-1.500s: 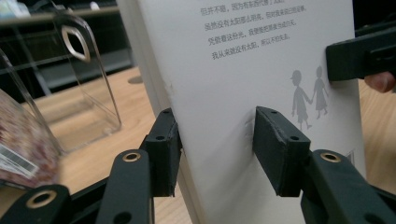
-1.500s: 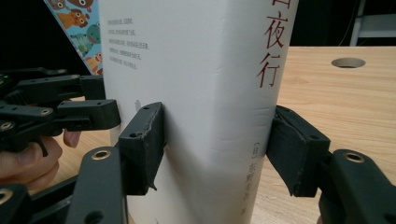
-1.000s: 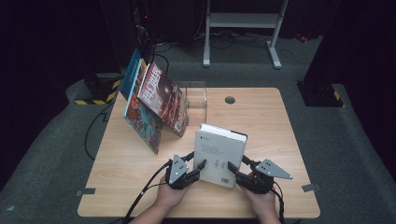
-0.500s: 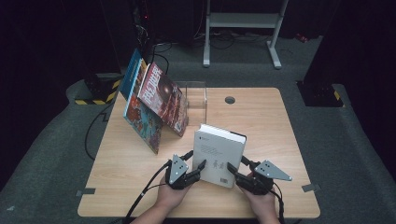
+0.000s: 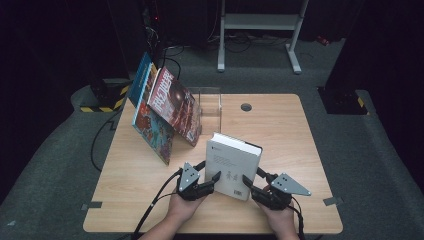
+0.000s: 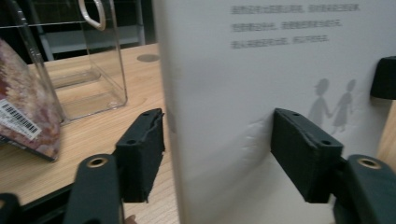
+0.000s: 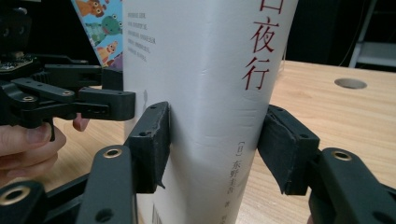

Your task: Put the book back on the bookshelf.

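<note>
- Left gripper (image 5: 209, 171), nearest, bottom left of the high view: jaws just been opening, thick white hardback book (image 5: 232, 167) between them. In the left gripper view, one pad flat on the back cover with the cover dimpled beside it, other pad at the book's edge. Reads as clamped on the book, but lightly.
- Right gripper (image 5: 254, 176), bottom right: jaws just been closing further, same book between them. In the right gripper view, pads seated on both covers either side of the spine with red characters. Clamped on the book.
- Meaning, as a judgement: grip load passing from left to right, likely a regrasp before lifting the book towards the stand.
- Book itself: upright on its bottom edge, near the front of the light wooden desk (image 5: 280, 130), between the two grippers. Same spot as a second ago, not lifted yet.
- Hidden: front cover, turned away from the high view. Book's bottom edge cut off in both gripper views, so contact with the desk unconfirmed there. Back-cover text blurred.
- Further back: clear acrylic book stand (image 5: 210, 102), near compartment empty. Colourful picture books (image 5: 165, 112) leaning at its left side. Whether resting in the stand or just against it, not possible to tell.
- Farthest: round cable hole (image 5: 245, 106) in the desk, then a grey metal frame (image 5: 260, 30) on the dark floor.
</note>
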`<state>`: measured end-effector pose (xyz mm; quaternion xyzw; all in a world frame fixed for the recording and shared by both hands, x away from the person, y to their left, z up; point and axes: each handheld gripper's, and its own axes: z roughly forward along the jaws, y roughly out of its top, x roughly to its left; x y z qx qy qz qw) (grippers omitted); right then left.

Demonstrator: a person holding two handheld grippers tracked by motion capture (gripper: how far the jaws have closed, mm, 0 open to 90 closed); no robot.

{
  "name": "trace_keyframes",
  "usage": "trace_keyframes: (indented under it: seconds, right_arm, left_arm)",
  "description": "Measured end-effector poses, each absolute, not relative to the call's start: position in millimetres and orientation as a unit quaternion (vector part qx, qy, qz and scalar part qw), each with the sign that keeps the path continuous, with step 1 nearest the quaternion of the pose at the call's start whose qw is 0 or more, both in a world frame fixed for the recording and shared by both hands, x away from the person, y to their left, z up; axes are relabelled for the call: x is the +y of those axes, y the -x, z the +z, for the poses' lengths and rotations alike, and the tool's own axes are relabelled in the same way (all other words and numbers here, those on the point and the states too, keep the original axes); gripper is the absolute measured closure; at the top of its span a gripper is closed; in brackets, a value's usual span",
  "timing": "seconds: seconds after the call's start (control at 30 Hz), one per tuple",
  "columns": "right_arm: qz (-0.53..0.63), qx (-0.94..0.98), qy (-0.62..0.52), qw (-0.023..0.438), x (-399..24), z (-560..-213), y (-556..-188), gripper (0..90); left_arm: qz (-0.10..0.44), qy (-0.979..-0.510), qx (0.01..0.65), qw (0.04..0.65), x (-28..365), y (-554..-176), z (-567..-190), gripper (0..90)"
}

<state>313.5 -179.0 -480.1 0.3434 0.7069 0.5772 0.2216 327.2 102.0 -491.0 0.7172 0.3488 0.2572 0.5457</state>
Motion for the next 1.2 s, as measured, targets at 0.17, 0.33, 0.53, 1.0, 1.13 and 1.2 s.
trace_keyframes:
  seconds: [0.17, 0.33, 0.53, 1.0, 1.13, 1.2]
  right_arm:
    - [0.569, 0.710, -0.336, 0.241, -175.9, -479.4, -311.9, 46.5]
    - [0.570, 0.704, -0.347, 0.241, -180.2, -479.2, -312.8, 46.6]
    - [0.575, 0.701, -0.353, 0.233, -182.6, -478.6, -314.3, 45.1]
    - [0.592, 0.696, -0.336, 0.228, -173.3, -469.8, -321.4, 40.3]
    - [0.593, 0.704, -0.317, 0.229, -175.6, -470.3, -317.2, 44.5]
    - [0.591, 0.706, -0.311, 0.235, -175.3, -470.3, -315.0, 45.3]
  left_arm:
    - [0.261, -0.719, 0.346, 0.543, 99.9, -330.7, -491.7, 38.1]
    - [0.266, -0.718, 0.337, 0.548, 95.1, -336.0, -493.8, 37.8]
    - [0.269, -0.725, 0.334, 0.539, 96.1, -334.4, -494.4, 38.2]
    - [0.261, -0.726, 0.338, 0.539, 99.2, -329.8, -494.8, 39.1]
    - [0.258, -0.726, 0.337, 0.542, 98.8, -330.4, -494.9, 37.3]
    - [0.259, -0.728, 0.334, 0.540, 99.7, -330.5, -494.7, 37.1]
